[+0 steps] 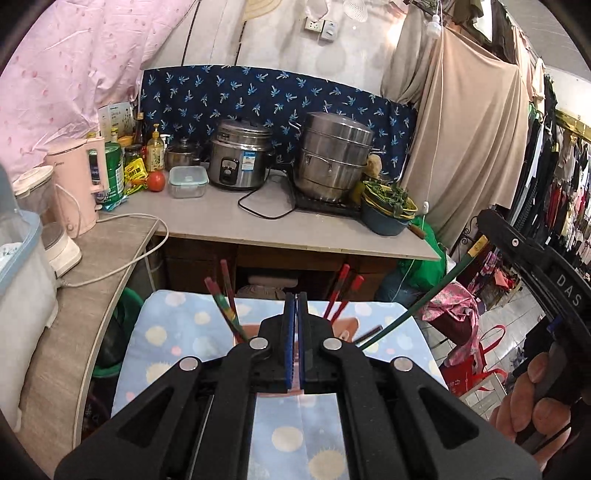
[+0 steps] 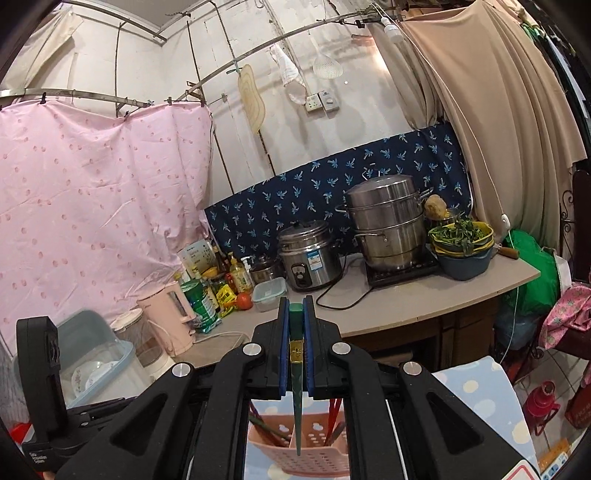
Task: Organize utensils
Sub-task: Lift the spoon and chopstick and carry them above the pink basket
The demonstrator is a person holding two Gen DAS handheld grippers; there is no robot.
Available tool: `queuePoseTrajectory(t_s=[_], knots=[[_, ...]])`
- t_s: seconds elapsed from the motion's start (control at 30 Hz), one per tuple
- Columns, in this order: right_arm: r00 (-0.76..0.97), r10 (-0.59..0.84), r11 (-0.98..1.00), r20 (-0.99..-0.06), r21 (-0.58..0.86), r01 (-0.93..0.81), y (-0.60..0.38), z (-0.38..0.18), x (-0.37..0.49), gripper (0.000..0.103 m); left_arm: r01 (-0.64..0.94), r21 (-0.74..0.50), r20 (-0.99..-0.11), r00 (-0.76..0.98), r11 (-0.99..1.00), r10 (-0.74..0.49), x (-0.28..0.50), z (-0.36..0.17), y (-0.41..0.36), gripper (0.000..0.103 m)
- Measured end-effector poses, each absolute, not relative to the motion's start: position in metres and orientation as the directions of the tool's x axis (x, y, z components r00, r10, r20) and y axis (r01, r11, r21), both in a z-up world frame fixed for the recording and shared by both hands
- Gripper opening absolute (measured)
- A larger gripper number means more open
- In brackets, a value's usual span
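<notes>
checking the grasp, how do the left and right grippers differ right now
The left gripper has its fingers pressed together on nothing; the right gripper is shut on a green chopstick. The left sits behind the pink holder; the right hangs above it. Both have blue-padded fingers.

Glossy green chopstick [image 2: 296,354] (perforated plastic holder [image 2: 314,448] below).

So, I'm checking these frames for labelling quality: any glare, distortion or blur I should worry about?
Left wrist view: strong fisheye bending of the counter edge, black corner vignette, bright wash on the wall near the socket; the green chopstick stays sharp. Right wrist view: the same curvature, glare beside the bulb, steamer pot crisp, pink holder mostly hidden by the gripper.
</notes>
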State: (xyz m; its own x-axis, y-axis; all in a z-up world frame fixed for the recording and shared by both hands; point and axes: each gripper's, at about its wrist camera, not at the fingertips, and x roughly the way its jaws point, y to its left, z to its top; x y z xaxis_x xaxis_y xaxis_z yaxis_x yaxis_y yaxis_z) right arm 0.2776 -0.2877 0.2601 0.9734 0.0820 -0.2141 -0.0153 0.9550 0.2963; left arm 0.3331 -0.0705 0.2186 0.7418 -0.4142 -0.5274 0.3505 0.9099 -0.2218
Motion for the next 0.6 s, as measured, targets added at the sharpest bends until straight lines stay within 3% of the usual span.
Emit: queuePoseTrajectory(t_s=[0.6], knots=[[0.925, 0.083, 0.968, -0.371, 0.252, 0.014, -0.284, 0.191, 0.349, 0.007, 0.304, -0.245, -0.64, 0.662, 0.921, -0.389, 0.394, 0.154, -0.082, 0.001]])
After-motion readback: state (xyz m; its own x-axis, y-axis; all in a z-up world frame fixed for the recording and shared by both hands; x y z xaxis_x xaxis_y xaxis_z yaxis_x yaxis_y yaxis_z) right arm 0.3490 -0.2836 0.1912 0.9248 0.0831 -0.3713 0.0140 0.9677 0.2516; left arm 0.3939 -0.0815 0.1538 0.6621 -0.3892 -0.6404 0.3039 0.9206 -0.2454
